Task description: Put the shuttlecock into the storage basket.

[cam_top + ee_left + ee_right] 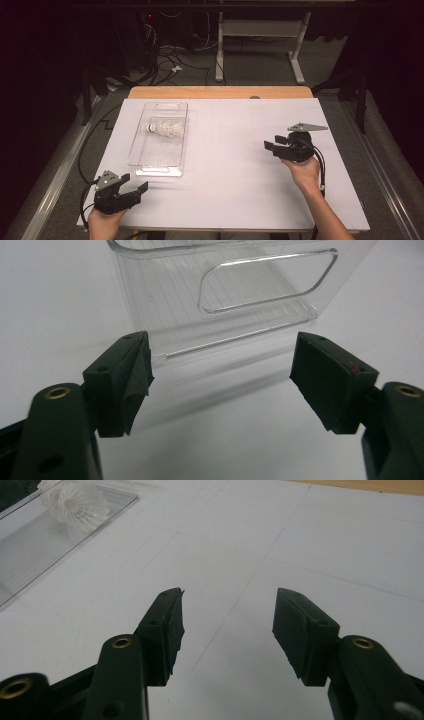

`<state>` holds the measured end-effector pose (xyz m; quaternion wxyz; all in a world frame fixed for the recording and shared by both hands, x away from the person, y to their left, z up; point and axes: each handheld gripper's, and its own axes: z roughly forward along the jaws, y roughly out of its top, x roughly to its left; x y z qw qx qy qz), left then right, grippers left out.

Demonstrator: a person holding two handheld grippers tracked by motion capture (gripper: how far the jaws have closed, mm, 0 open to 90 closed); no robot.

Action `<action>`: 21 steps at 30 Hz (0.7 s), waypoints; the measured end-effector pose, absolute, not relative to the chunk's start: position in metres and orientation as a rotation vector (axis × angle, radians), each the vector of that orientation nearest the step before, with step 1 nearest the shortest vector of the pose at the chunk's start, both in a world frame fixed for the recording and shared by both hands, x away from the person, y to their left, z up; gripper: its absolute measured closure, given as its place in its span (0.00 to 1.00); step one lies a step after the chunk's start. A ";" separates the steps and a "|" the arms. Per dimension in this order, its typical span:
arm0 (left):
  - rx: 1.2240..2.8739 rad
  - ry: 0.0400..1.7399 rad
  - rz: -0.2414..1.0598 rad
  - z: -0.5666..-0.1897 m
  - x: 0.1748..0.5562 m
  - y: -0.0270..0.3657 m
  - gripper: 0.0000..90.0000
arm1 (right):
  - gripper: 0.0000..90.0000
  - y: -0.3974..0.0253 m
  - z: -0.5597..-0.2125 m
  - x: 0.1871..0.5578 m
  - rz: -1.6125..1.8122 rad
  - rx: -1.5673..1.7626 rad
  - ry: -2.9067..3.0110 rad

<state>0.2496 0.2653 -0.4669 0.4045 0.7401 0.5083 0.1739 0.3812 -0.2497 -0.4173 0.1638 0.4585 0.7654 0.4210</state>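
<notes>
The worktop (240,165) is the biggest thing here, a wide white surface with a strip of bare wood along its far edge, and it carries everything else. On its left half lies a clear plastic tray (159,161), long and shallow, with its long side running away from the person and a cut-out handle at each short end. From the left gripper view the tray's (220,325) near end wall stands just ahead of the jaws, its handle slot plain to see, with bare white surface between the wall and the jaw tips. The left claw (135,189) sits at the near left corner of the worktop, held in a hand, pointing toward the tray's near end; its jaws stand wide apart and grip nothing. The right claw (270,147) is held over the right side of the worktop, well apart from the tray, pointing left across the white surface; its jaws are likewise spread and hold nothing. Smallest is the white shuttlecock (164,130), lying on its side inside the tray, in the far half, with its round cork end toward the tray's left wall and its feather skirt toward the right. In the right gripper view the shuttlecock (77,502) shows far off at the upper left, inside the tray.
</notes>
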 end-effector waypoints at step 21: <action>1.854 1.284 0.439 -0.467 0.249 0.266 0.28 | 0.45 -0.274 -0.423 0.362 1.207 1.316 2.128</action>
